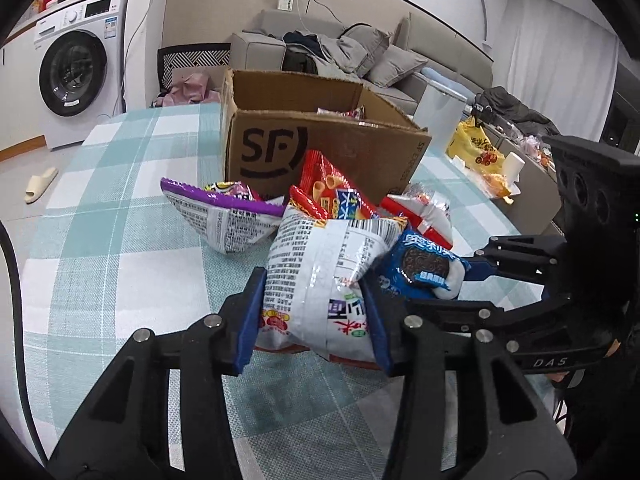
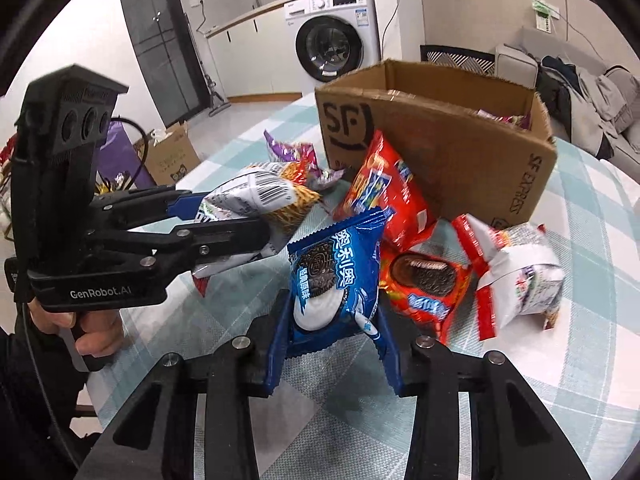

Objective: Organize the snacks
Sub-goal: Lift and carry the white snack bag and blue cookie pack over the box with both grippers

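My left gripper [image 1: 310,312] is shut on a white snack bag [image 1: 320,272] with black print, held just above the table; it also shows in the right wrist view [image 2: 248,200]. My right gripper [image 2: 332,328] is shut on a blue Oreo packet [image 2: 336,276], seen too in the left wrist view [image 1: 420,264]. The open SF cardboard box [image 1: 320,148] stands behind the pile and holds some snacks. A red snack bag [image 2: 384,188] leans on the box. A purple-edged bag [image 1: 224,216], a red Oreo packet [image 2: 428,280] and a white-and-red bag [image 2: 516,272] lie on the table.
The table has a teal-and-white checked cloth [image 1: 120,208]. A washing machine [image 1: 76,68] and a grey sofa [image 1: 360,52] stand beyond it. A yellow bag [image 1: 476,148] and clutter sit on a side surface at the right. A cardboard box [image 2: 172,156] stands on the floor.
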Action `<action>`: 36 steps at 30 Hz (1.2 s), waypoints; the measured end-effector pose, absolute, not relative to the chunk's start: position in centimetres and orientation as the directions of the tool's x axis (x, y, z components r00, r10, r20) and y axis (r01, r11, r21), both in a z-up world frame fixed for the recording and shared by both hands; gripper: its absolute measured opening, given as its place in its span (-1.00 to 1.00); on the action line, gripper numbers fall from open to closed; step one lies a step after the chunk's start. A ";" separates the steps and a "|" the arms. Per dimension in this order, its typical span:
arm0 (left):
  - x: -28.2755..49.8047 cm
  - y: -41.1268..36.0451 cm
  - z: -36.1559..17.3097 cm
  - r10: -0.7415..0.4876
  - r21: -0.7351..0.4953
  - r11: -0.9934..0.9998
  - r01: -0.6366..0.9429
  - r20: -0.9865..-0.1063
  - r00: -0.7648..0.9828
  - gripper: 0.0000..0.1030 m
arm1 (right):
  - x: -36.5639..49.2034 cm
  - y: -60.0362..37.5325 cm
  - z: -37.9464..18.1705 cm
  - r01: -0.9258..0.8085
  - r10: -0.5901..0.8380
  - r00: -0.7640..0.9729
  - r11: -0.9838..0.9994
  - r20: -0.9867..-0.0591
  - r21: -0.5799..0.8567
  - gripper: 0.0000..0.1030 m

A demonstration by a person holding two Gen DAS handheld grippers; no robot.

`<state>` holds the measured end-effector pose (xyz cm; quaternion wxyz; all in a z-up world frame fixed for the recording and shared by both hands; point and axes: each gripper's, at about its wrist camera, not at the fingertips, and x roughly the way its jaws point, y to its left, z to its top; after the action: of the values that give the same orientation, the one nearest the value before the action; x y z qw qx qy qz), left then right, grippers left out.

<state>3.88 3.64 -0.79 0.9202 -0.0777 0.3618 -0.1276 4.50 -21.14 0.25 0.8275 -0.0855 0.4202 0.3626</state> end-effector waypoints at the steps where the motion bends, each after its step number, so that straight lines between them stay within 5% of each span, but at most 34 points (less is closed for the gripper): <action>1: 3.7 3.7 -0.4 -0.294 -0.239 0.954 0.180 -0.639 0.711 -0.16 | 4.6 -21.1 0.5 -0.669 0.533 0.388 0.724 -0.752 0.168 -0.23; 36: 5.9 4.1 6.7 -0.200 -0.204 0.974 0.102 -0.549 0.812 -0.16 | 6.8 -26.0 8.0 -0.537 0.553 0.595 0.813 -0.583 0.224 -0.23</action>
<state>5.95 4.08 6.72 0.9481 -0.0825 0.2964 -0.0796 6.81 -26.02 8.02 0.8930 0.0122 0.3306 0.3052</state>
